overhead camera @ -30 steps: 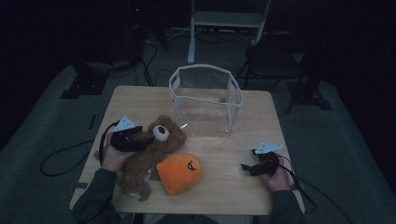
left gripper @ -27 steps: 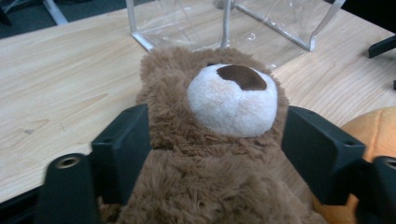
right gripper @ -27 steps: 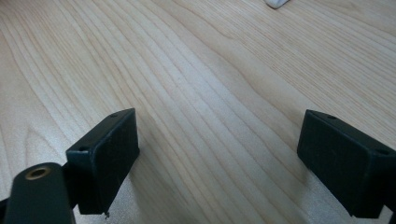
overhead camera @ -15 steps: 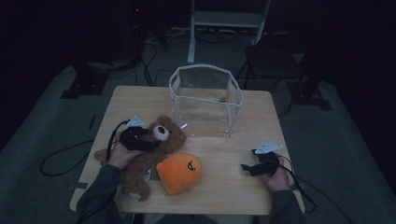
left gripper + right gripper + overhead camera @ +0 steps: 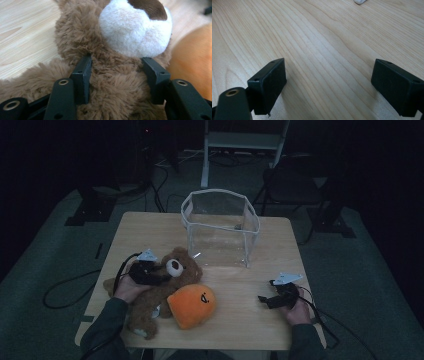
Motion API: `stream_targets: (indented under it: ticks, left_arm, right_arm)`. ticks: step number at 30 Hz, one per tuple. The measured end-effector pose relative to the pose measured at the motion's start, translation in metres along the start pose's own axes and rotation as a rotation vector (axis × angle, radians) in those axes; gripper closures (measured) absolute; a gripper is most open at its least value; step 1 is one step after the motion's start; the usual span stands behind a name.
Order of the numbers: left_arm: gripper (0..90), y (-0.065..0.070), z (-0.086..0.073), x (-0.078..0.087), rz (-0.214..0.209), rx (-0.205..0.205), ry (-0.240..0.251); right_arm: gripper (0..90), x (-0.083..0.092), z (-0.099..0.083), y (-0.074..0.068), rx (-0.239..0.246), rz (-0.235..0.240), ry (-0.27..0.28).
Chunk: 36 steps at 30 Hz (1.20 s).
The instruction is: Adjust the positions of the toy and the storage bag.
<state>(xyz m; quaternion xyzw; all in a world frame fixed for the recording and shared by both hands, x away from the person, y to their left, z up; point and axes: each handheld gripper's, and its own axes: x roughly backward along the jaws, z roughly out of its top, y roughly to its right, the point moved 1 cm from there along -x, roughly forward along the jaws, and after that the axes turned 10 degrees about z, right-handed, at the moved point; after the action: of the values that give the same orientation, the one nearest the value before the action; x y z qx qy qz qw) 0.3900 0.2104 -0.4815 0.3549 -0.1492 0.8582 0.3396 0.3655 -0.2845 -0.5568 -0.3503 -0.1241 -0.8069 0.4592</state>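
The left gripper (image 5: 150,272) is held low over the table (image 5: 150,227) by the left hand (image 5: 127,287), with the forearm coming in from the bottom edge and the gripper pointed to the right, at the bear (image 5: 172,275). In the left gripper view its jaws are seen on either side of the bear (image 5: 112,82), just under the white muzzle; they have just been closing, and the fur is pinched between the pads. The right gripper (image 5: 267,299) is held by the right hand (image 5: 295,307) near the table's right front corner, pointed left and slightly down. Its jaws are spread wide over bare wood (image 5: 317,50), with nothing between them.

The bear lies on its back at the left front of the table, head toward the middle, legs toward the front edge. Part of its body is covered by the left hand and by an orange plush (image 5: 192,305) that touches its right side. In the left gripper view that plush is seen as an orange blur (image 5: 192,65) at the right edge. The room behind the table is dark and hard to make out.

A clear bin (image 5: 220,227) stands upright at the middle back of the table, apart from the bear; a small dark item (image 5: 239,226) is seen inside it, too small to identify
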Motion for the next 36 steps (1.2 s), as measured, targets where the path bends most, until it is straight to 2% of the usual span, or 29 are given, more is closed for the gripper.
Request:
stream_targets:
  ticks: [1, 2, 6, 8, 12, 15, 19, 20, 21, 24, 27, 29, 32, 36]
  left_arm:
    - [48.5, 0.000, 0.000, 0.000, 0.000, 0.000, 0.000]
    - [48.5, 0.003, 0.000, 0.000, -0.024, -0.033, 0.007]
    - [49.6, 0.008, 0.001, 0.000, -0.077, -0.086, 0.023]
    - [49.9, 0.009, 0.002, -0.001, -0.095, -0.099, 0.032]
    - [50.6, 0.010, 0.005, -0.004, -0.157, -0.109, 0.058]
    - [50.6, 0.013, 0.009, -0.007, -0.209, -0.136, 0.064]
    - [50.6, 0.026, 0.018, -0.016, -0.268, -0.179, 0.071]
    - [50.6, 0.026, 0.018, -0.016, -0.268, -0.179, 0.071]
    - [50.6, 0.031, 0.023, -0.020, -0.281, -0.189, 0.074]
    - [50.5, 0.038, 0.029, -0.025, -0.287, -0.208, 0.079]
    - [49.7, 0.041, 0.033, -0.025, -0.272, -0.221, 0.078]
    - [48.3, 0.039, 0.035, -0.023, -0.262, -0.211, 0.087]
    - [47.9, 0.034, 0.039, -0.015, -0.243, -0.188, 0.136]
    - [46.6, 0.031, 0.051, -0.004, -0.181, -0.174, 0.193]
  right_arm:
    - [11.9, 0.000, 0.000, 0.000, 0.000, 0.000, 0.000]
    - [11.9, 0.000, 0.000, 0.000, 0.000, 0.000, 0.000]
    - [11.9, 0.000, 0.000, 0.000, 0.000, 0.000, 0.000]
    - [11.9, 0.000, 0.000, 0.000, 0.000, 0.000, 0.000]
    - [11.9, 0.000, 0.000, 0.000, 0.000, 0.000, 0.000]
    - [11.9, 0.000, 0.000, 0.000, 0.000, 0.000, 0.000]
    - [11.9, 0.000, 0.000, 0.000, 0.000, 0.000, 0.000]
    - [11.9, 0.000, 0.000, 0.000, 0.000, 0.000, 0.000]
    - [11.9, 0.000, 0.000, 0.000, 0.000, 0.000, 0.000]
    - [11.9, 0.000, 0.000, 0.000, 0.000, 0.000, 0.000]
    - [11.9, 0.000, 0.000, 0.000, 0.000, 0.000, 0.000]
    - [11.9, 0.000, 0.000, 0.000, 0.000, 0.000, 0.000]
    - [11.9, 0.000, 0.000, 0.000, -0.001, 0.001, 0.000]
    - [11.9, 0.000, 0.000, 0.000, -0.001, 0.000, 0.000]
